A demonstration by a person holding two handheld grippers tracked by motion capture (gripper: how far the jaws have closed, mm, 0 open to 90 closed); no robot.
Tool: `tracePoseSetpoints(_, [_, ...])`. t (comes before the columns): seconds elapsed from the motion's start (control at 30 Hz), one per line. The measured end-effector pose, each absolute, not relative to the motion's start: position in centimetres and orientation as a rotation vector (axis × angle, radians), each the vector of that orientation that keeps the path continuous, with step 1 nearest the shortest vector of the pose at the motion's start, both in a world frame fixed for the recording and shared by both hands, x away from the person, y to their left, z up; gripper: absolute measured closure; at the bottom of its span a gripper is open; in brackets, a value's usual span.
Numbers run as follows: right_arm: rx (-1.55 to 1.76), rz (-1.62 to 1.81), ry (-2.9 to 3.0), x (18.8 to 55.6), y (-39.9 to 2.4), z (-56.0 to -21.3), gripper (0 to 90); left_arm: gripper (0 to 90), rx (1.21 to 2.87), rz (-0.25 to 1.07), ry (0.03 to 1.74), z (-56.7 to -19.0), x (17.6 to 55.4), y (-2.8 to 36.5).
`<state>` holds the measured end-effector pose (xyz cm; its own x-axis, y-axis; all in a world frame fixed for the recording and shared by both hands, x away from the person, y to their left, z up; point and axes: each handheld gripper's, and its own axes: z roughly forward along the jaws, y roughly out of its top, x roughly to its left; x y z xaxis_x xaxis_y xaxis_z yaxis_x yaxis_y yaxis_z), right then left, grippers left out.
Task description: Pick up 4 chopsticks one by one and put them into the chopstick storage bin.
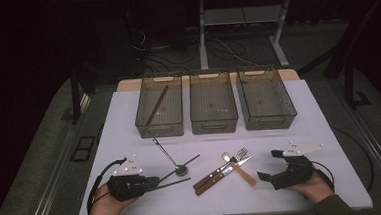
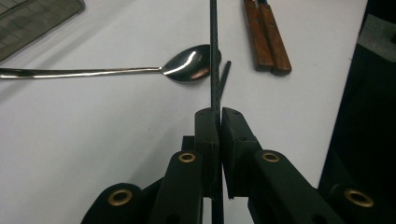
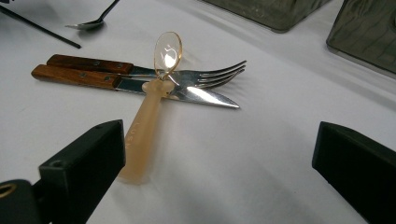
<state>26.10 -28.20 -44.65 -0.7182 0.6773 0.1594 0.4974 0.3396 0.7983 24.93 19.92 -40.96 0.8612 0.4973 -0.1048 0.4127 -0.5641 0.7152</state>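
The left gripper [image 2: 218,116] is clamped on a thin black chopstick [image 2: 215,60], held over the white table [image 2: 93,140] beside a long steel spoon [image 2: 187,65]. The right gripper [image 3: 219,154] stands wide apart, holding nothing, near a translucent amber plastic spoon [image 3: 149,121].

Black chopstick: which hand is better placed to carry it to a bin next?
Left. The left gripper is already shut on the black chopstick, beside the metal spoon. The right gripper stands open, holding nothing, in front of the translucent spoon, fork and knife.
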Motion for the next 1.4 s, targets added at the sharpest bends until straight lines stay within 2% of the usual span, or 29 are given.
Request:
tracePoseSetpoints(0.8, [1.075, 1.324, 2.389, 26.1, -28.3, -44.6, 2.3, 85.3, 2.197, 0.232, 0.723, -39.0, 28.7, 17.5])
tracePoseSetpoints(1.4, [1.087, 1.319, 2.376, 26.2, -28.2, -44.6, 2.3, 85.4, 2.124, 0.275, 0.787, -37.5, 32.8, 17.8])
